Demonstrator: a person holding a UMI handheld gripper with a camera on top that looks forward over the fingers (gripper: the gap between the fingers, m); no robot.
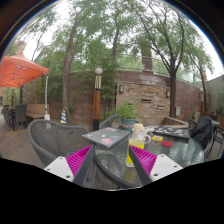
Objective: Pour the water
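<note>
We see the gripper held over an outdoor patio, its 2 fingers spread, the magenta pads facing each other across a wide gap. Nothing is pinched between them.

In the gap, just ahead of the fingertips, stands a yellow bottle with a pale top, upright, nearer the right finger than the left. We cannot tell if it touches the right pad. It appears to rest on a glass-topped table that runs under both fingers.

Left of the left finger, a dark wicker chair curves around the near table edge. Right of the right finger, a red item lies on the tabletop; too small to identify. Beyond it, a second dark chair.

Beyond the bottle, a second small table, then a green potted plant against a brick wall. A lamp post stands ahead of the left finger. Far left, a red umbrella. Tall trees overhead.
</note>
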